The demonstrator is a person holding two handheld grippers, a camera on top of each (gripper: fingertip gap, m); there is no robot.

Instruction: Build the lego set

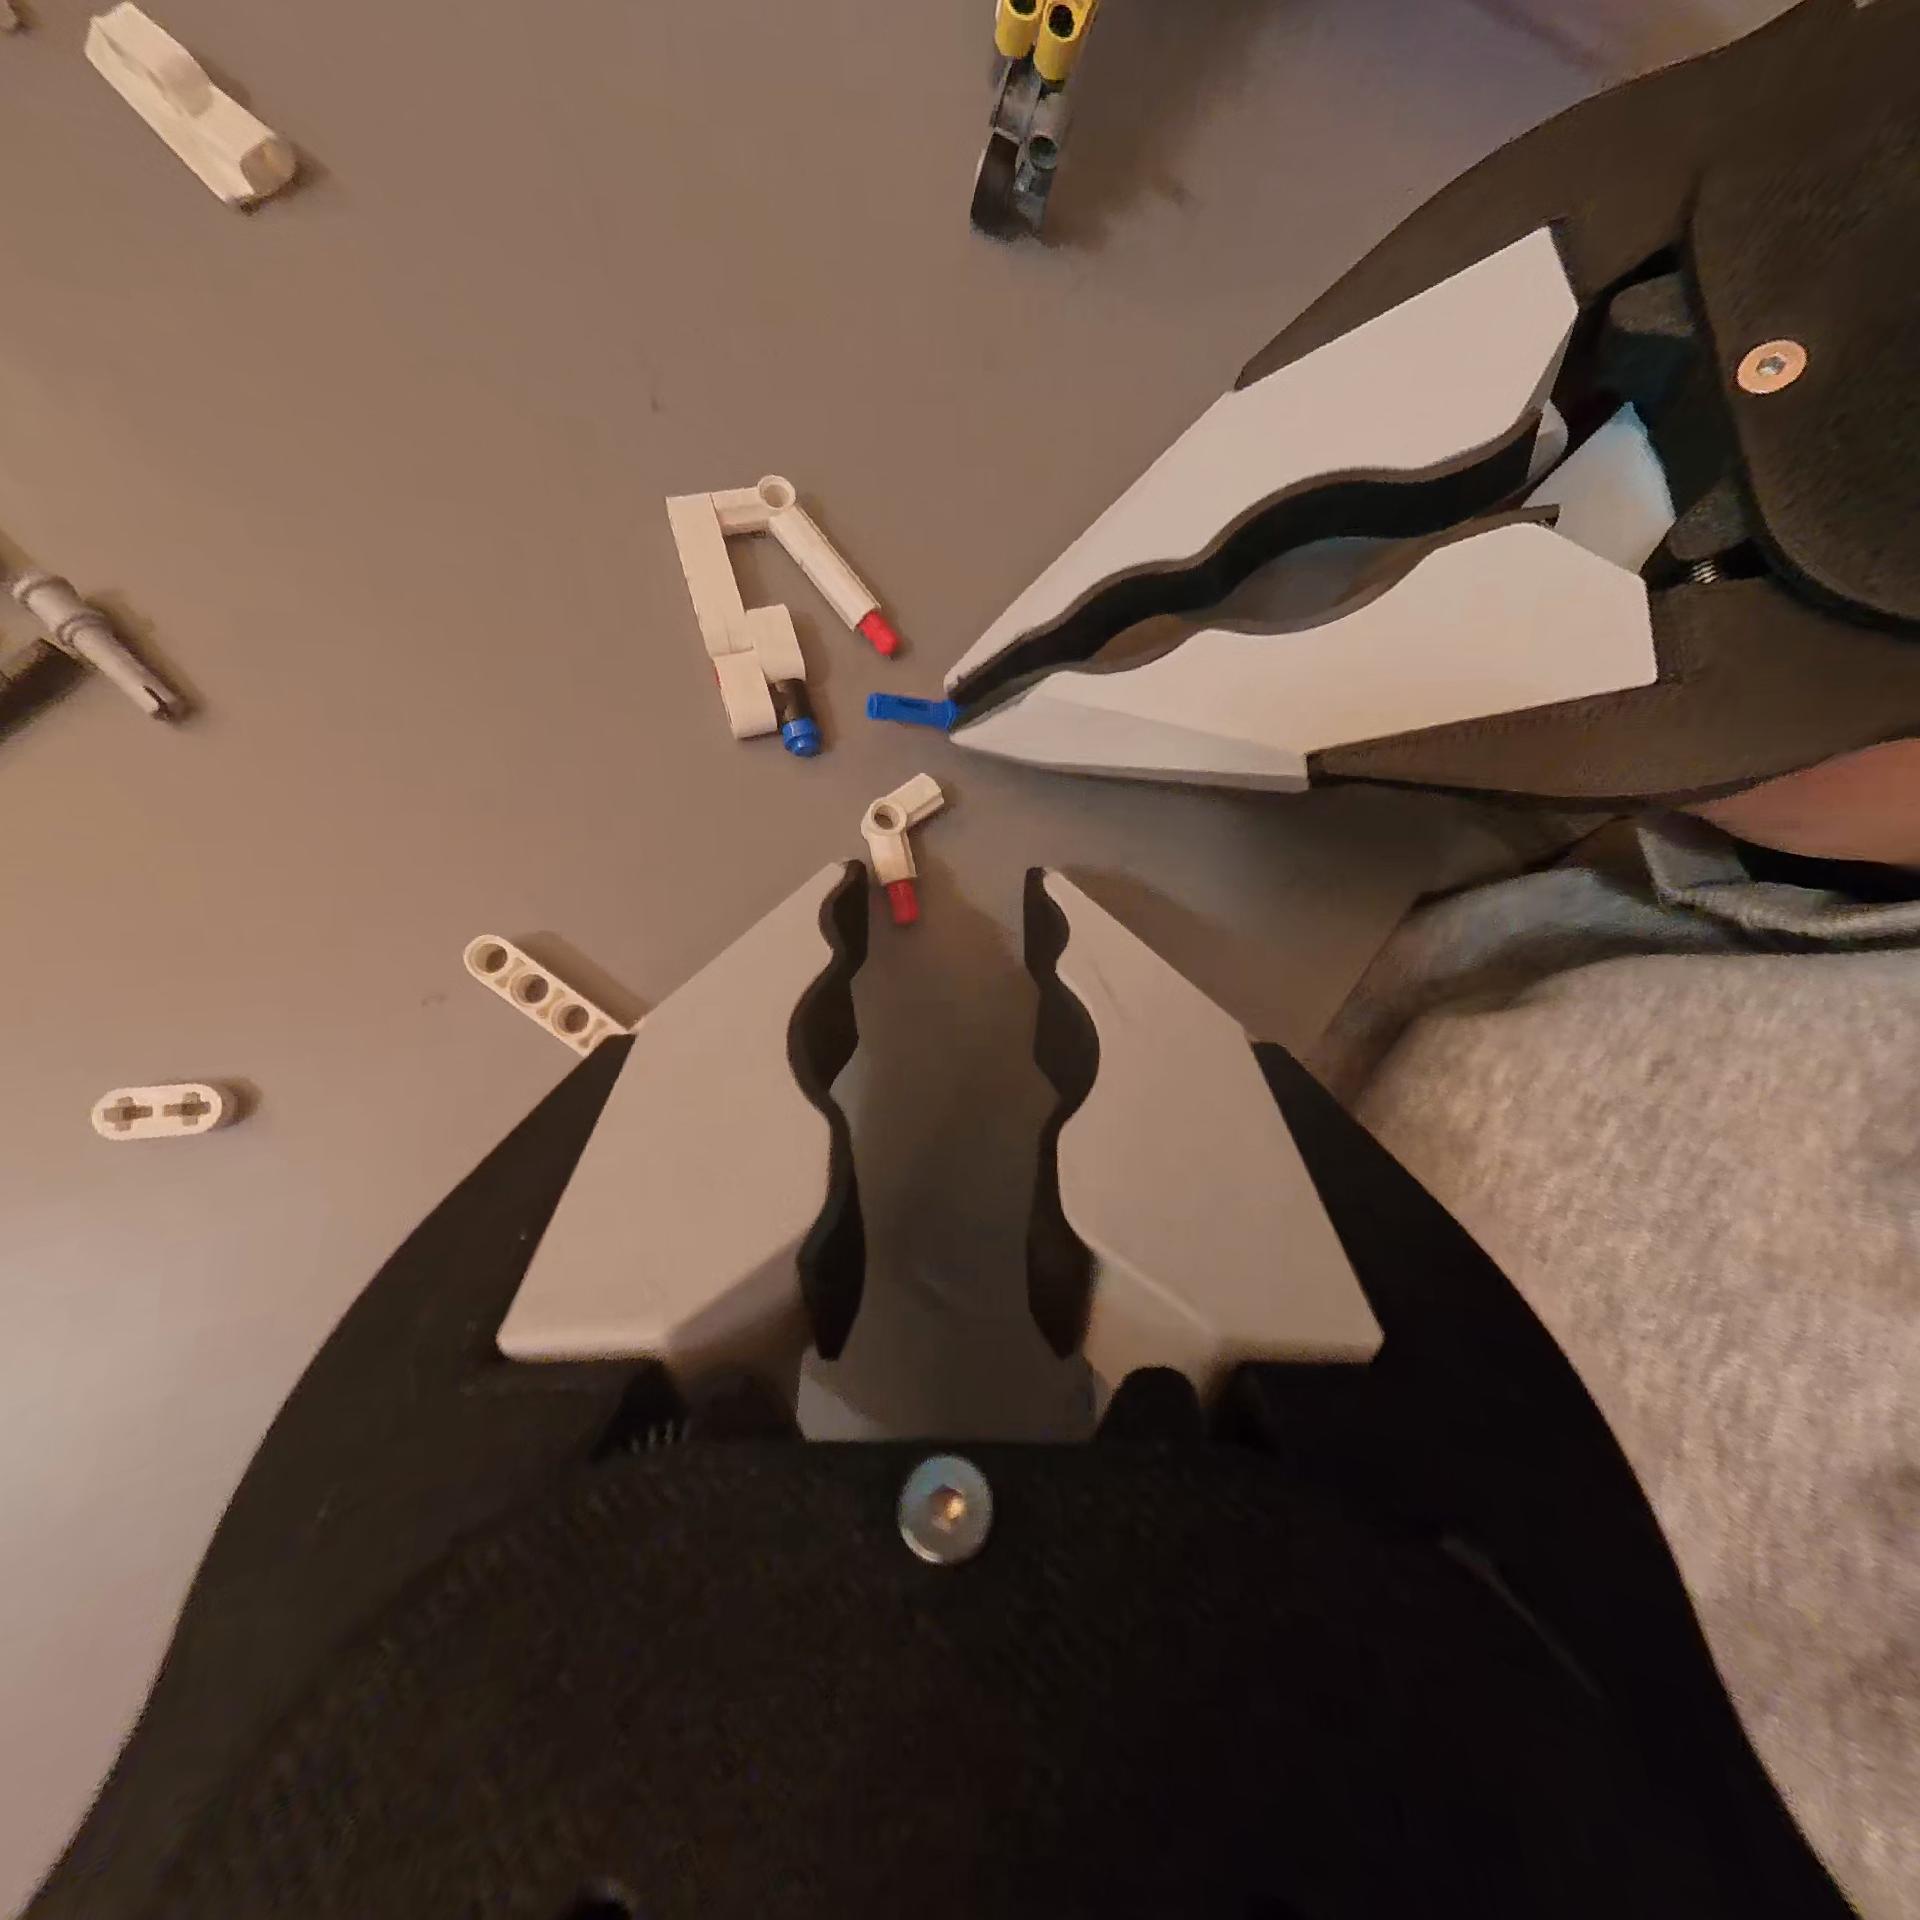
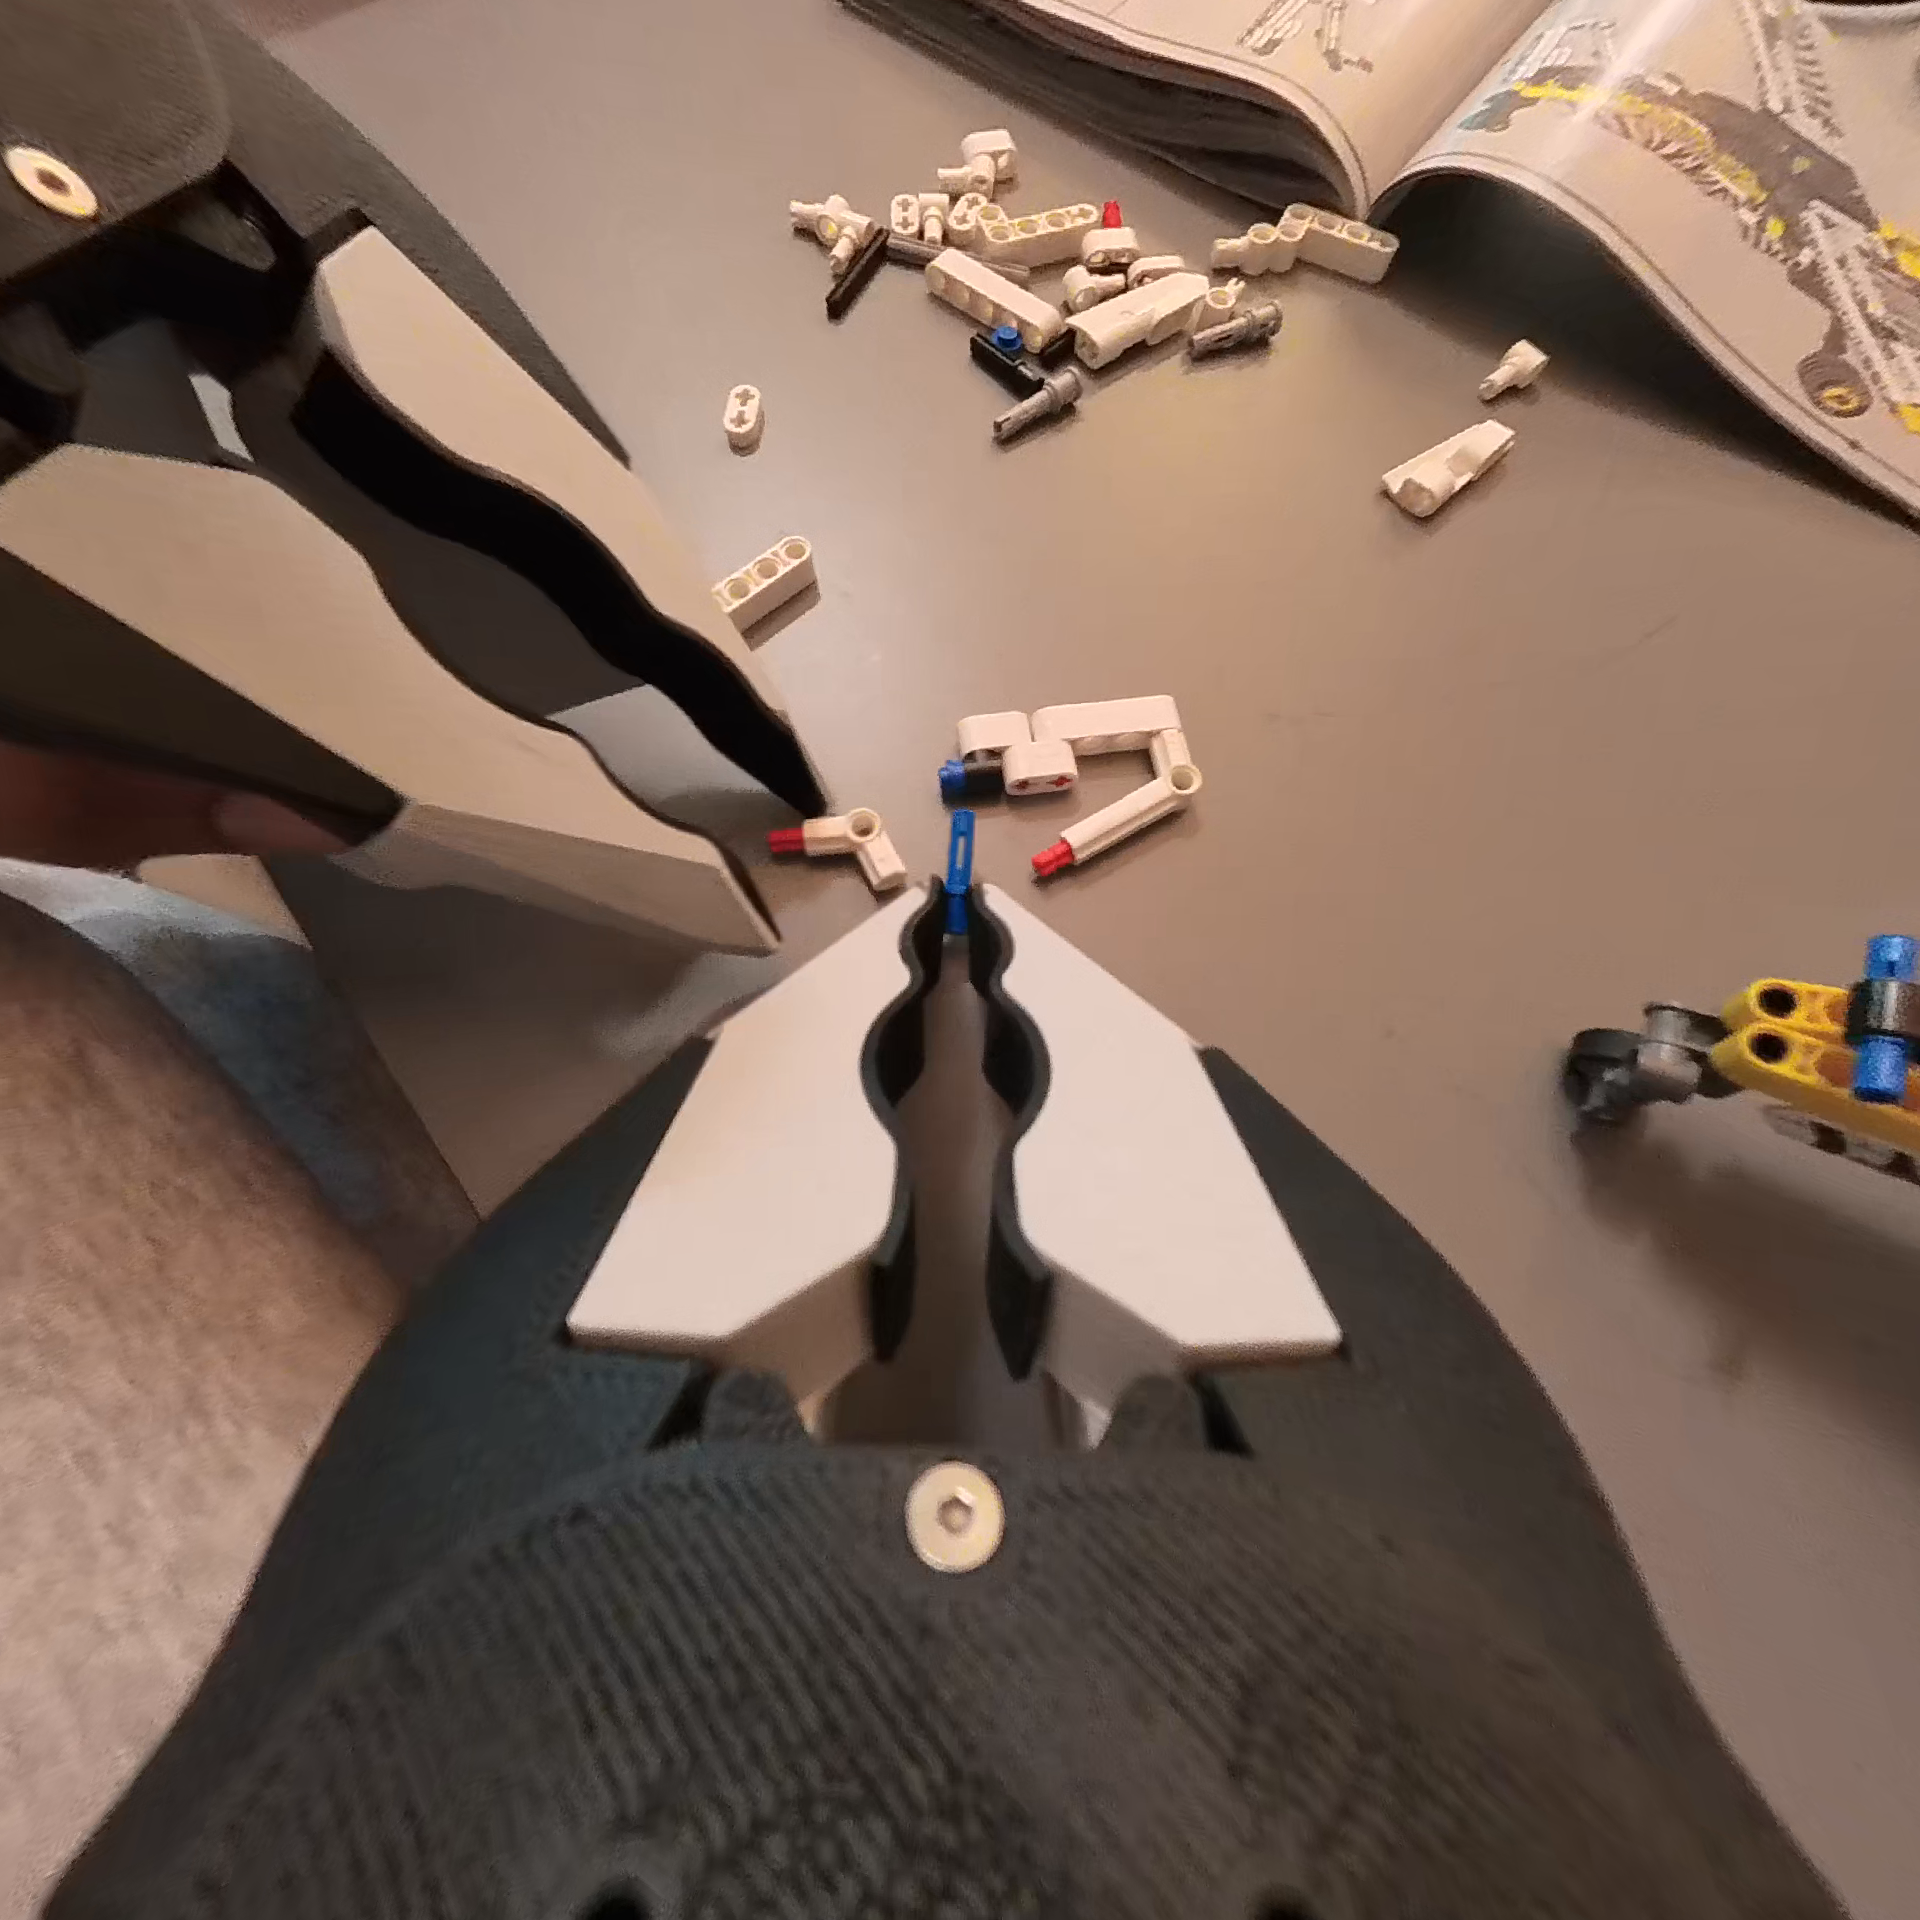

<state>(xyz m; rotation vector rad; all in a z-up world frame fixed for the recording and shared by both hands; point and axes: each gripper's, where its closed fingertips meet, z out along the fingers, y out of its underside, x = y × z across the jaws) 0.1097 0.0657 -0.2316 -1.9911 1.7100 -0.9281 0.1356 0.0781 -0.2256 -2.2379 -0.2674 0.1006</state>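
Tabletop (image 2: pixel 1351 727): plain grey-brown, matte. White bracket-shaped assembly (image 2: pixel 1081 764) lies near centre, red and blue pins at its ends. Small white angle connector (image 2: pixel 857 842) with red pin lies just beside it at 9 o'clock. White three-hole beam (image 2: pixel 766 582) at 11 o'clock. Heap of loose white, grey and black parts (image 2: pixel 1070 281) at 12 o'clock. Open instruction booklet (image 2: pixel 1558 156) at 1 o'clock. Yellow sub-assembly (image 2: pixel 1766 1049) at 3 o'clock.

Blue pin (image 2: pixel 960 868), white angled connector (image 1: pixel 896 826) with red tip, grey table (image 1: pixel 416 416), perhaps brownish.
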